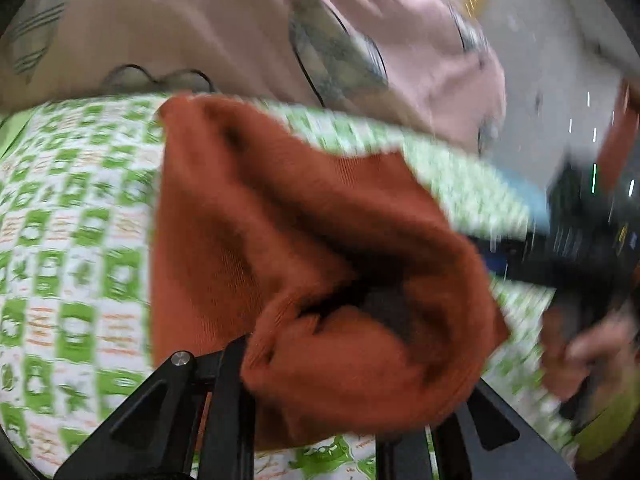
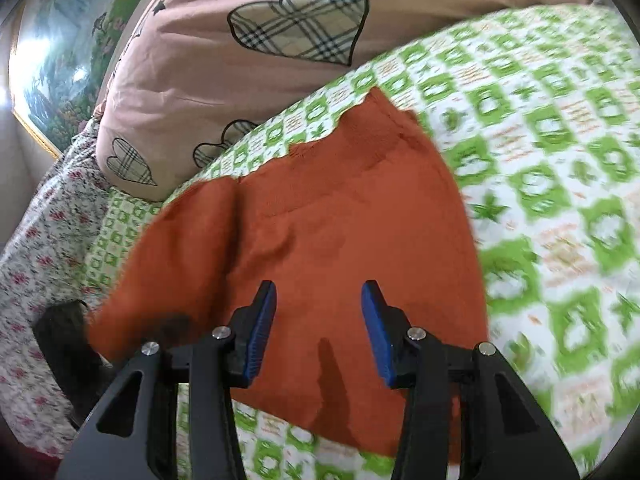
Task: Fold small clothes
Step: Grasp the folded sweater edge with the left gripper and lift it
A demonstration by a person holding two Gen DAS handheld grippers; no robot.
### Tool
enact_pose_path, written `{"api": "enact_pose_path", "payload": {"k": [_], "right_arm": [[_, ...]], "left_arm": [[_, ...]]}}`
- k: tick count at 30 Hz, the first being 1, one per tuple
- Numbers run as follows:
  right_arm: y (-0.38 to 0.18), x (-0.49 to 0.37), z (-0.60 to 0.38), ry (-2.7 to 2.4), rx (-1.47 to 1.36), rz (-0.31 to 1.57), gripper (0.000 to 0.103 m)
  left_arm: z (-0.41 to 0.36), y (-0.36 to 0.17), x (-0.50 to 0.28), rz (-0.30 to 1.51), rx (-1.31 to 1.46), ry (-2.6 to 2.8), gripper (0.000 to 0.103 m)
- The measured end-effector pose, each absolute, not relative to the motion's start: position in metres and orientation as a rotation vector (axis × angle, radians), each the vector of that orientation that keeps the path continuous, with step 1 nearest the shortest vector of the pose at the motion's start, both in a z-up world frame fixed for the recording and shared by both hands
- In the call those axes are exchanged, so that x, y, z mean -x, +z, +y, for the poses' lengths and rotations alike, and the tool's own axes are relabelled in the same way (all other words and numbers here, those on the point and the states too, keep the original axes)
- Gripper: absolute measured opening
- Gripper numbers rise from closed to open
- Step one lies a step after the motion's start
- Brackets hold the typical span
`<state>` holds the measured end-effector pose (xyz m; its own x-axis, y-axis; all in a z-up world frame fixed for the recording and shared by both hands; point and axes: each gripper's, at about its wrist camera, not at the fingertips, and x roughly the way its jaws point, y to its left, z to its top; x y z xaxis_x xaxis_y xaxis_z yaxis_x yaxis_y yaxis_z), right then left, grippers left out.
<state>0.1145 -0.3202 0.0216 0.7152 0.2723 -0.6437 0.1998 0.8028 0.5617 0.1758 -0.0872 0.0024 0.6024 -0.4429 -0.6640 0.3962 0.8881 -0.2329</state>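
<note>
The left gripper (image 1: 320,412) is lifting the rust garment (image 1: 304,248), fingers apparently pinching its bunched edge at 6 o'clock, to fold it; the right gripper (image 2: 319,332) is hovering, fingers wide, over the bed (image 2: 560,160).

text: none legible | bedsheet (image 2: 560,160) orange print: too blurred to read

Even, soft daylight; both views show motion blur, heaviest at the left wrist view's right side. Glare whitens the right wrist view's upper left; fisheye edges bend.
</note>
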Motion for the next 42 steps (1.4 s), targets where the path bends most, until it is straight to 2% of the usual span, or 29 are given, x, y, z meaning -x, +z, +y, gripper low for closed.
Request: {"api": "enact_pose_path", "payload": {"k": [2, 3, 7, 17, 20, 22, 23, 24, 25, 27, 34, 42], "right_arm": [[0.017, -0.133, -0.318, 0.074, -0.672, 0.834, 0.049], [0.015, -0.141, -0.316, 0.078, -0.672, 0.854, 0.055], [0.010, -0.174, -0.301, 0.133, -0.663, 0.900, 0.069], [0.014, -0.209, -0.298, 0.197, -0.756, 0.908, 0.080], [0.012, -0.218, -0.302, 0.165, -0.749, 0.924, 0.081], [0.010, -0.234, -0.294, 0.174, -0.695, 0.960, 0.077], [0.007, -0.244, -0.287, 0.174, -0.658, 0.980, 0.061], [0.005, -0.252, -0.281, 0.171, -0.628, 1.000, 0.032], [0.003, -0.258, -0.276, 0.159, -0.597, 1.021, 0.024], [0.010, -0.260, -0.271, 0.139, -0.536, 1.012, 0.017], [0.054, -0.207, -0.314, 0.110, -0.449, 0.860, 0.016], [0.022, -0.183, -0.370, 0.034, -0.487, 0.907, 0.016]], "left_arm": [[-0.105, -0.009, -0.171, 0.781, -0.043, -0.464, 0.015], [-0.113, -0.011, -0.167, 0.762, -0.096, -0.448, 0.016], [-0.115, -0.009, -0.162, 0.740, -0.144, -0.442, 0.017], [-0.116, -0.008, -0.163, 0.718, -0.184, -0.451, 0.018], [-0.121, -0.011, -0.162, 0.714, -0.206, -0.448, 0.019], [-0.123, -0.011, -0.161, 0.714, -0.219, -0.442, 0.019], [-0.123, -0.010, -0.161, 0.713, -0.224, -0.441, 0.019], [-0.123, -0.010, -0.161, 0.713, -0.231, -0.441, 0.019], [-0.123, -0.008, -0.161, 0.717, -0.234, -0.443, 0.019], [-0.123, 0.001, -0.161, 0.718, -0.225, -0.457, 0.018], [-0.158, 0.027, -0.159, 0.723, -0.120, -0.632, 0.018], [-0.199, -0.001, -0.164, 0.804, -0.124, -0.691, 0.018]]}}
